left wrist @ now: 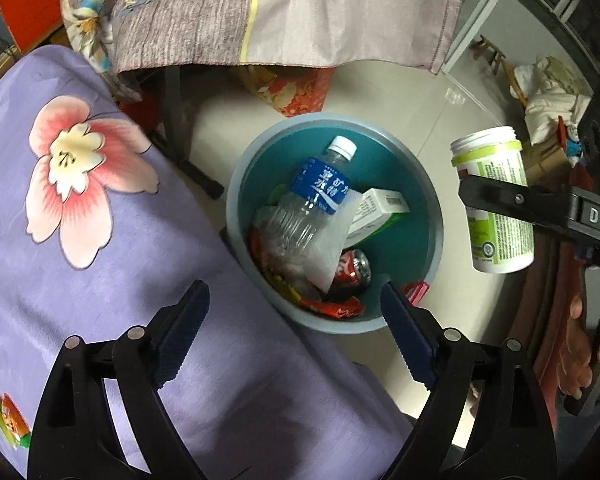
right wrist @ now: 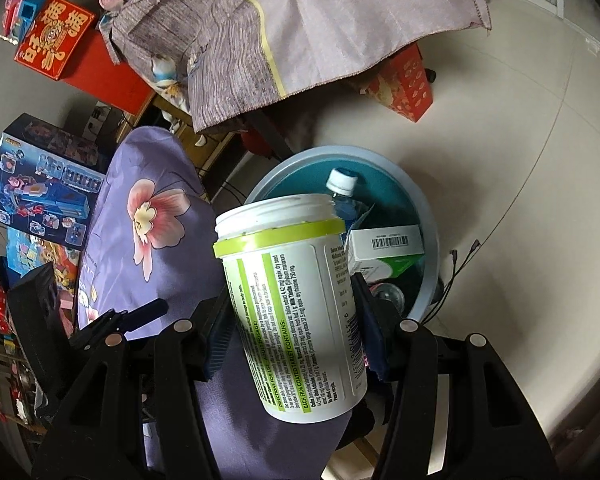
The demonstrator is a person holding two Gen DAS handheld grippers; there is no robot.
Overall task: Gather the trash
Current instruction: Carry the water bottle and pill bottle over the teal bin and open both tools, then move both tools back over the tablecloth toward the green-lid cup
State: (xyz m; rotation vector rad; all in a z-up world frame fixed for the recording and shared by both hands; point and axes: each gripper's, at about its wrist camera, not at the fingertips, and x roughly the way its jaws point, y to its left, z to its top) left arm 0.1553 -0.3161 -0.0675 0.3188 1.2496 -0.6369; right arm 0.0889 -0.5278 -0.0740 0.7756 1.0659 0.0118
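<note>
My right gripper [right wrist: 290, 320] clenches the white jar [right wrist: 296, 304] upright, mouth tilted toward the bin [right wrist: 428, 236]; left gripper [left wrist: 296, 320] released, empty.

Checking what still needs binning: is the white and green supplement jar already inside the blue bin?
No, the supplement jar is clamped in the right tool, held above the bin, not lying in it.
</note>
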